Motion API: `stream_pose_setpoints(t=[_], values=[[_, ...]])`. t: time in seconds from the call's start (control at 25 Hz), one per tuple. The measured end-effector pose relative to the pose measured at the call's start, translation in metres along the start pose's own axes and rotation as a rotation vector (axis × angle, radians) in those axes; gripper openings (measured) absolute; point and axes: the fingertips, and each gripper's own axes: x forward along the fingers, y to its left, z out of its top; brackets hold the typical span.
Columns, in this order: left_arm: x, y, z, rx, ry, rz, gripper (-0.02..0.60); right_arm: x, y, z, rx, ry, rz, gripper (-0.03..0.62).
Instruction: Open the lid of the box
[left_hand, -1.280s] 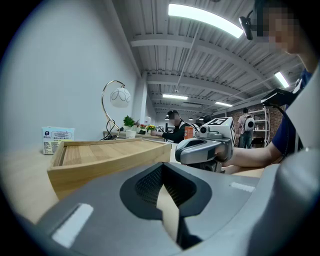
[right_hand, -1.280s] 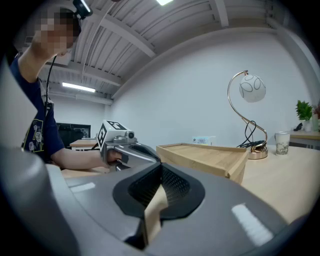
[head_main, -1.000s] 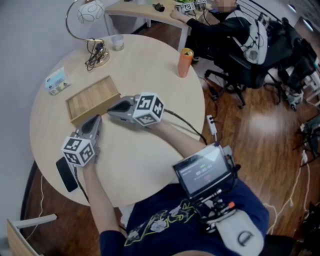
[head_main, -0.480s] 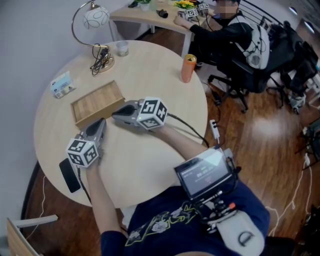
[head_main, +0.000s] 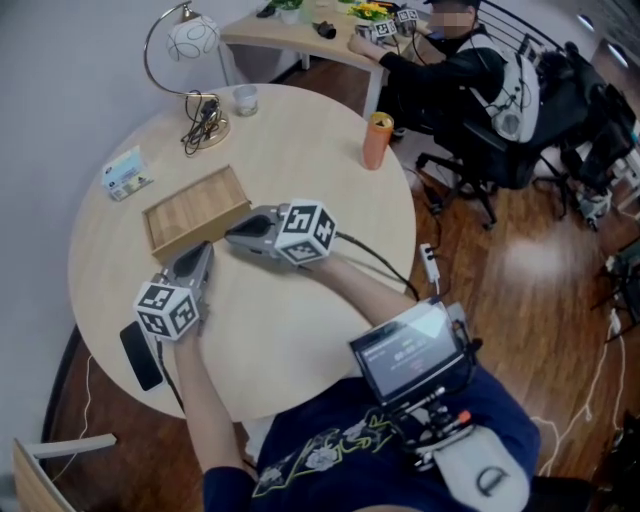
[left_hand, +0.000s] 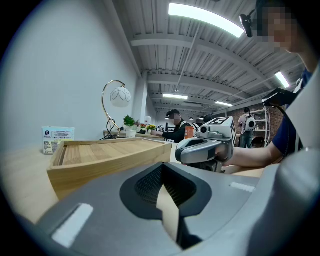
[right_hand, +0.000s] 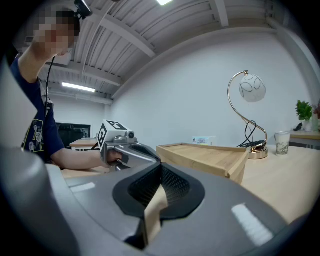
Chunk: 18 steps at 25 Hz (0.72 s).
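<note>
A flat, light wooden box (head_main: 193, 211) lies on the round table (head_main: 300, 330), its lid down. My left gripper (head_main: 196, 252) rests on the table just in front of the box's near edge, jaws shut on nothing. My right gripper (head_main: 233, 233) lies at the box's near right corner, also shut and empty. In the left gripper view the box (left_hand: 102, 156) fills the left and the right gripper (left_hand: 202, 150) sits beyond it. The right gripper view shows the box (right_hand: 205, 157) ahead on the right and the left gripper (right_hand: 125, 146) on the left.
A curved lamp (head_main: 187, 45), a glass cup (head_main: 245, 99) and a small packet (head_main: 127, 173) stand behind the box. An orange can (head_main: 376, 140) is at the table's far right edge. A black phone (head_main: 140, 355) lies near the left edge. A person sits at a desk beyond.
The head view has shifted slightly. Both grippers stay shut and close to the box's near side, with hardly any movement.
</note>
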Motion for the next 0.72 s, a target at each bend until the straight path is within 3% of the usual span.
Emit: stream_pose_setpoints(t=[0.72], values=[[0.0001, 0.0011, 0.0031, 0.001, 0.000, 0.006, 0.000, -0.0007, -0.0012, 0.0016, -0.002, 0.000, 0.000, 0.014]])
